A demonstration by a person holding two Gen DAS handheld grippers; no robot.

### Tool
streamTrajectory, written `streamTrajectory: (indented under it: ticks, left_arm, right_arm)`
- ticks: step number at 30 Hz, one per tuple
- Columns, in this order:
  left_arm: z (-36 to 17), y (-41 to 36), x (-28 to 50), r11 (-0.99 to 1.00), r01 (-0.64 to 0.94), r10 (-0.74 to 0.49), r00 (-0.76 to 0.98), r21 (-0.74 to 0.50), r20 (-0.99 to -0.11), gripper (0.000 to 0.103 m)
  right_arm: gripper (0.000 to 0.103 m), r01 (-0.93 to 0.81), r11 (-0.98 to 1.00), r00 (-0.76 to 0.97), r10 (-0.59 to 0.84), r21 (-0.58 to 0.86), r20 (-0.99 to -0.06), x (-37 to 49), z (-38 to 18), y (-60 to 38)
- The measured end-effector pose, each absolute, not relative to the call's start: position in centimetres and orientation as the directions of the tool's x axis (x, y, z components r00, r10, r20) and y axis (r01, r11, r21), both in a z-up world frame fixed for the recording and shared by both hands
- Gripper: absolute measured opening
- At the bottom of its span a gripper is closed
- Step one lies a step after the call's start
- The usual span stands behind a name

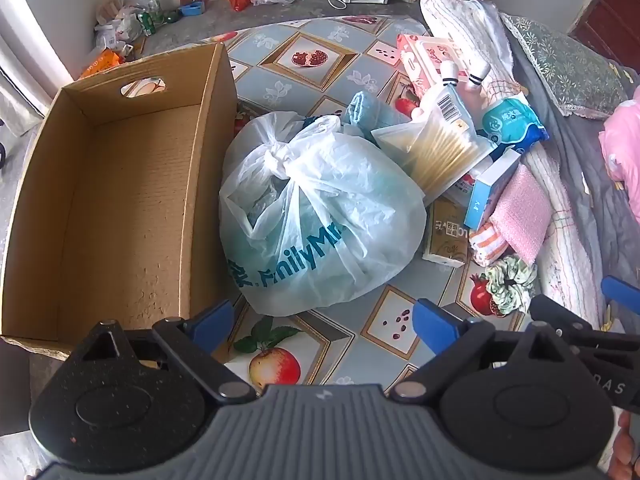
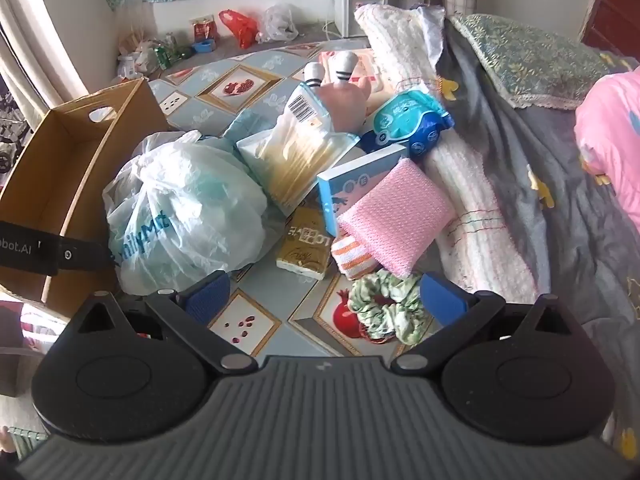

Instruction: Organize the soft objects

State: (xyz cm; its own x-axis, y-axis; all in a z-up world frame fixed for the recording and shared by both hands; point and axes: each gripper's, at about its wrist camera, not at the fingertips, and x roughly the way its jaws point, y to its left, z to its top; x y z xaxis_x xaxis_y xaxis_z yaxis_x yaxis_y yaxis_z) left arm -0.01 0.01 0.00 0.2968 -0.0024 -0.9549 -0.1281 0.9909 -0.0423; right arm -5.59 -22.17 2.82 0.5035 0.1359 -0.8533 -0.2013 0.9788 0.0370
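From the left wrist view, the left gripper (image 1: 324,322) hangs with its blue pads spread wide and nothing between them, above the fruit-patterned tablecloth (image 1: 394,322). Just ahead sits the knotted white plastic bag with blue lettering (image 1: 320,216), touching the wall of the empty brown cardboard box (image 1: 120,208). I'd worry the thin, slippery film tears or slides out of a pinch, and the bag leans against the packet of cotton swabs (image 1: 436,152), which could topple if it is dragged. The box wall stands close on the left; its open top gives free room.

From the right wrist view, the right gripper (image 2: 326,300) is likewise spread and empty, near the green floral scrunchie (image 2: 386,312). The pink mesh sponge (image 2: 394,216) and striped orange-and-white cloth (image 2: 354,256) crowd together, so a grab may catch two at once. Folded bedding hems in the right side.
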Motion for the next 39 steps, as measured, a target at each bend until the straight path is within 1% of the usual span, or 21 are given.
streamTrajectory:
  ticks: [5, 11, 39]
  left_arm:
    - [-0.2, -0.1, -0.2, 0.991, -0.13, 0.004, 0.294, -0.036, -0.956, 0.097]
    - [-0.6, -0.1, -0.2, 0.991, -0.133, 0.01, 0.288, -0.03, -0.957, 0.097]
    - [-0.8, 0.2, 0.2, 0.991, -0.132, 0.009, 0.272, -0.028, -0.962, 0.097]
  right_arm:
    - [0.102, -0.209, 0.975, 0.476, 0.169, 0.075, -0.863, -5.0, 2.5, -22.1]
    - [0.102, -0.212, 0.974, 0.467, 0.176, 0.084, -0.867, -4.6, 2.8, -22.1]
    - [0.102, -0.216, 0.974, 0.47, 0.167, 0.071, -0.867, -3.9, 2.8, -21.4]
